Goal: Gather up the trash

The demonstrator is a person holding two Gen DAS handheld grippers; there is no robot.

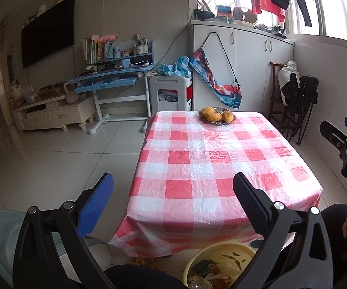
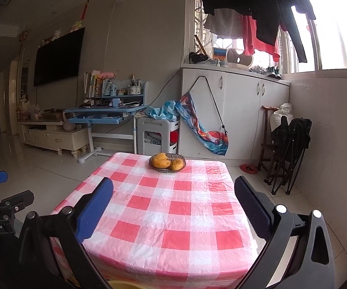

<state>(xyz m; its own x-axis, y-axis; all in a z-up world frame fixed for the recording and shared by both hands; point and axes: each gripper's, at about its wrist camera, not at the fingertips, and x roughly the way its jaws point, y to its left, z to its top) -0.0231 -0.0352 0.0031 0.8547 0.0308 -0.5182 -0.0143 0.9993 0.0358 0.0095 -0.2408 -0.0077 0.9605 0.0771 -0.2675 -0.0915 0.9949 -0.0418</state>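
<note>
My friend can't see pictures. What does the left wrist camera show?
The left gripper is open and empty above a table covered in a red-and-white checked cloth. A basket of yellow mangoes sits at the far end. A yellow basin holding scraps sits low by the near edge.

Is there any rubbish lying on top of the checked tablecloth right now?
No. The tablecloth carries only a basket of yellow fruit at its far end; the scraps sit in a yellow basin below the table's near edge.
</note>
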